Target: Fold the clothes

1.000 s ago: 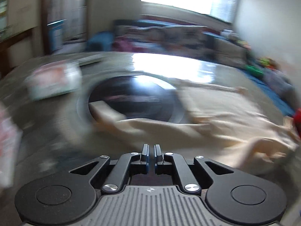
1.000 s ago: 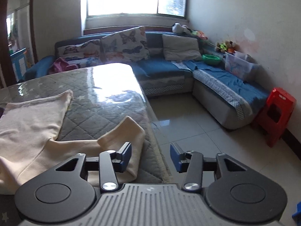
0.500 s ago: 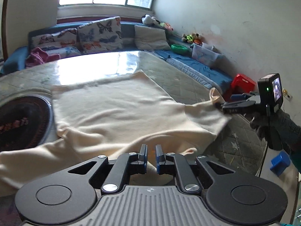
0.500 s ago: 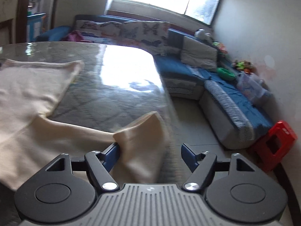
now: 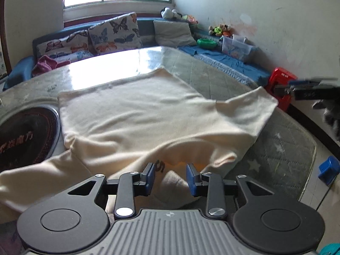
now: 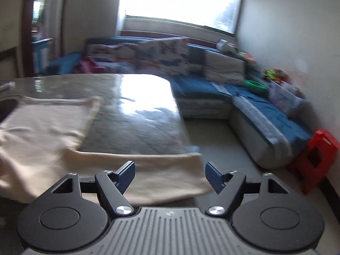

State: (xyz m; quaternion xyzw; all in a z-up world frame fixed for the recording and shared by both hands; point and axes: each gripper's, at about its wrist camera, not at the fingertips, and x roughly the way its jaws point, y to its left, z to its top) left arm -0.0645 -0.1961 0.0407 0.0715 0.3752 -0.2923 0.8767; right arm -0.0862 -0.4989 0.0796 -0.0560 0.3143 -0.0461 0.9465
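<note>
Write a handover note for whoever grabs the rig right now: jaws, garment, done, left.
Left gripper: jaws open, holding nothing, at the collar end of the cream top.
Right gripper: jaws wide open, holding nothing, over the sleeve at the table edge.
Garment: spread flat on the quilted table, both sleeves out to the sides.
Done: laid out.
Left: every fold; the sleeves inward probably come first.
</note>
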